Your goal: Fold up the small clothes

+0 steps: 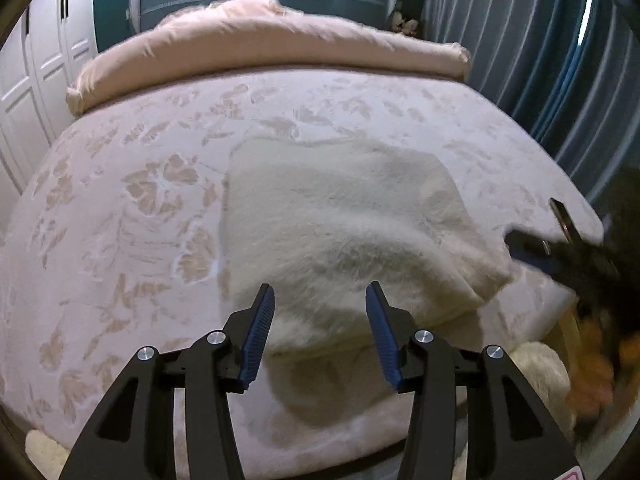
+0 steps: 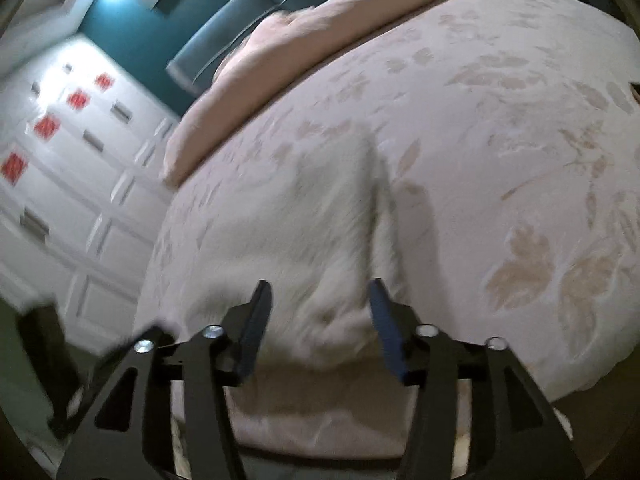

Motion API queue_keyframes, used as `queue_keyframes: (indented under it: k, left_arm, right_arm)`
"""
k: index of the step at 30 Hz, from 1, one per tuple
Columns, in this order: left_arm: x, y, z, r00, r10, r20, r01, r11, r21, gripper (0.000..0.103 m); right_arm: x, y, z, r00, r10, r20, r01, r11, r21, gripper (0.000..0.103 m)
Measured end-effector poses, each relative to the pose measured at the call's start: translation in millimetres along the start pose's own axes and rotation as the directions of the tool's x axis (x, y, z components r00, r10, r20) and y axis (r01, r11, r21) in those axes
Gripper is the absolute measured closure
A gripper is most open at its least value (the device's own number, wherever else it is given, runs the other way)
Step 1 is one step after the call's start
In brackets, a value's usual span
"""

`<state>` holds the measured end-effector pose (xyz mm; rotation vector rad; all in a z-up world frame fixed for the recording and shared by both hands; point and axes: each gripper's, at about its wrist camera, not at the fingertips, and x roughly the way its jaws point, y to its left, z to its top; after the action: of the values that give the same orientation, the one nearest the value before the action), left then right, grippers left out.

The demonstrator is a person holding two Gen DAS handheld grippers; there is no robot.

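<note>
Item: fluffy white garment [image 1: 340, 216] lying at twelve o'clock of my left hand-held gripper [image 1: 320, 300], the nearer one, fingers standing apart, gripping nothing

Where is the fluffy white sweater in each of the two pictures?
Left wrist view: the fluffy white sweater lies folded in the middle of the bed, just beyond the open left gripper.
Right wrist view: it sits in the lower middle, blurred, just past the open right gripper; sweater.
Shared landmark: the rolled pink duvet at the far end of the bed, also seen in the right wrist view.
</note>
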<state>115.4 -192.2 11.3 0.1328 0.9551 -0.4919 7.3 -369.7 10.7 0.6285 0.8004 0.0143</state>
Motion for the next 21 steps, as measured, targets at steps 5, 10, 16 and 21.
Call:
queue_keyframes:
  k: [5,10,16,21]
  left_arm:
    - [35.5,8.7,-1.4,0.996,0.018,-0.086,-0.027,0.995,-0.101,0.058]
    - [42.8,1.6,-9.8,0.992,0.077,-0.101,-0.08,0.996,-0.026,0.058]
    - [59.0,-9.2,-21.2,0.984,0.145,-0.107,-0.143,0.989,0.021,0.056]
    - [55.7,-12.4,-19.2,0.981,0.162,-0.11,-0.159,0.987,0.032,0.057]
  right_arm:
    - [29.3,12.1,-14.1,0.985,-0.166,-0.048,0.159,0.979,-0.125,0.062]
    - [24.1,-19.9,-12.3,0.987,-0.148,-0.06,0.148,0.989,-0.006,0.092]
    - [41.9,-58.7,-17.9,0.987,-0.094,-0.129,0.112,0.983,0.143,0.091]
    - [11.4,-46.7,-1.2,0.997,-0.043,-0.071,0.052,0.992,0.119,0.079]
